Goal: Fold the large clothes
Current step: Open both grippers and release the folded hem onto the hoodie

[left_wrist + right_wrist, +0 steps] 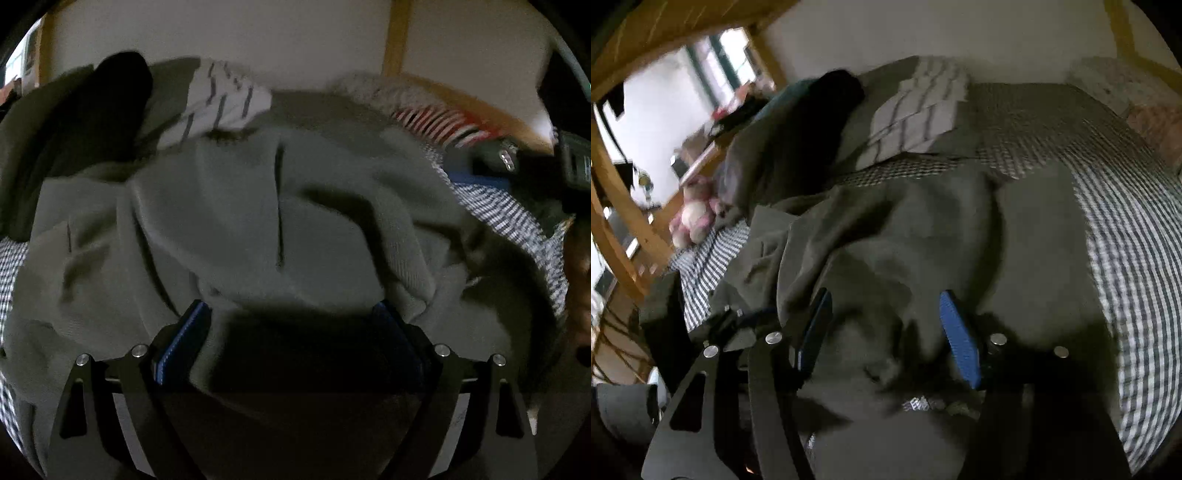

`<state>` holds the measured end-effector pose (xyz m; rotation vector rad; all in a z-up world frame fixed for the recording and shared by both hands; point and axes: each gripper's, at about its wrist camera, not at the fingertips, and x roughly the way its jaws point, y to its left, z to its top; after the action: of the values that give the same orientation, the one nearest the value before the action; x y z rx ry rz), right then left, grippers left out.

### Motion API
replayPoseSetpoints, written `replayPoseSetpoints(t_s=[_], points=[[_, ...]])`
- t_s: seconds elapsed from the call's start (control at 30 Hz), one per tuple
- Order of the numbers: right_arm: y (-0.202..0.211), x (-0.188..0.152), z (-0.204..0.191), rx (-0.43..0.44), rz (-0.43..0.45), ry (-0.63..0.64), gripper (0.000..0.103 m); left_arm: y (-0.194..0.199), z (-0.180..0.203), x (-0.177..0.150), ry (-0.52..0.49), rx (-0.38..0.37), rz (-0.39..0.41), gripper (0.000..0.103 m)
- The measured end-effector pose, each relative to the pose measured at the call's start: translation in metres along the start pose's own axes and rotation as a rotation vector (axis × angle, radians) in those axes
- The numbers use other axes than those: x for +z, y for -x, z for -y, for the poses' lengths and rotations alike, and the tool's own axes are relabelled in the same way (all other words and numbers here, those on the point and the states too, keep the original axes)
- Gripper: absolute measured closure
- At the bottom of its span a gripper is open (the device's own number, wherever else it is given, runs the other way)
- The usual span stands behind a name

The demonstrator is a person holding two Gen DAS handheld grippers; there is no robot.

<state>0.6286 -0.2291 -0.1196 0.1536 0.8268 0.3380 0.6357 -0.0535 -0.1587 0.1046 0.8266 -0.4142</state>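
A large grey-green garment [258, 206] lies rumpled on a bed with a blue-and-white checked sheet [1126, 266]. My left gripper [291, 314] hovers low over its near edge, jaws wide apart and blue pads clear of the cloth. In the right wrist view the same garment [960, 229] is bunched in thick folds. My right gripper [882, 306] stands open over it. A ridge of cloth runs between its fingers, and the pads do not press on it.
At the back lie a folded white striped garment [919, 114], a black garment [107, 107] and a red-striped item [436, 122]. A pink plush toy [694, 214] sits by the wooden bed frame [628, 206] at the left. A wall stands behind.
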Motion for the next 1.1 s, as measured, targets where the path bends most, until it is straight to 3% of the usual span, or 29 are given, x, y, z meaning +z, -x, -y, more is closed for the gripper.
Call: replayPoseSetpoints(t_s=[0.1, 0.13, 0.23, 0.37, 0.43, 0.47, 0.57, 0.67, 0.8, 0.93, 0.97, 1.0, 1.1], points=[[-0.051, -0.004, -0.010, -0.176, -0.151, 0.097, 0.050, -0.001, -0.003, 0.000, 0.026, -0.007, 0.000, 0.014], [-0.057, -0.009, -0.009, -0.204, -0.156, 0.120, 0.050, -0.002, -0.004, 0.001, 0.019, -0.011, -0.009, 0.014], [-0.052, -0.020, -0.005, -0.213, -0.101, 0.180, 0.050, -0.004, -0.010, 0.001, 0.022, -0.043, -0.023, 0.014], [-0.006, -0.028, -0.004, -0.189, 0.007, 0.101, 0.046, -0.001, -0.009, -0.002, 0.034, -0.034, -0.018, 0.014], [0.020, -0.042, -0.010, -0.203, 0.068, 0.098, 0.021, 0.009, -0.009, -0.002, 0.069, -0.010, -0.009, 0.014], [0.021, -0.046, -0.014, -0.203, 0.063, 0.106, 0.019, 0.015, -0.010, -0.006, 0.089, -0.005, 0.005, 0.014], [-0.005, -0.077, -0.011, -0.274, -0.071, 0.162, 0.020, 0.015, -0.007, -0.016, 0.083, 0.029, 0.018, 0.014], [-0.002, -0.084, -0.003, -0.248, -0.044, 0.103, 0.020, 0.014, 0.000, -0.018, 0.019, 0.071, 0.003, 0.014], [0.035, -0.092, -0.014, -0.223, 0.033, 0.126, 0.018, 0.047, -0.015, -0.032, 0.130, 0.088, 0.017, 0.014], [0.014, -0.121, -0.022, -0.232, -0.077, 0.203, 0.018, 0.048, -0.041, -0.069, 0.242, 0.133, -0.041, 0.014], [0.006, -0.131, -0.022, -0.265, -0.107, 0.223, 0.018, 0.048, -0.044, -0.076, 0.245, 0.124, -0.042, 0.014], [0.007, -0.138, -0.024, -0.282, -0.086, 0.247, 0.018, 0.053, -0.042, -0.081, 0.207, 0.137, -0.011, 0.014], [0.012, -0.145, -0.026, -0.311, -0.072, 0.248, 0.018, 0.056, -0.028, -0.096, 0.124, 0.207, -0.025, 0.014]])
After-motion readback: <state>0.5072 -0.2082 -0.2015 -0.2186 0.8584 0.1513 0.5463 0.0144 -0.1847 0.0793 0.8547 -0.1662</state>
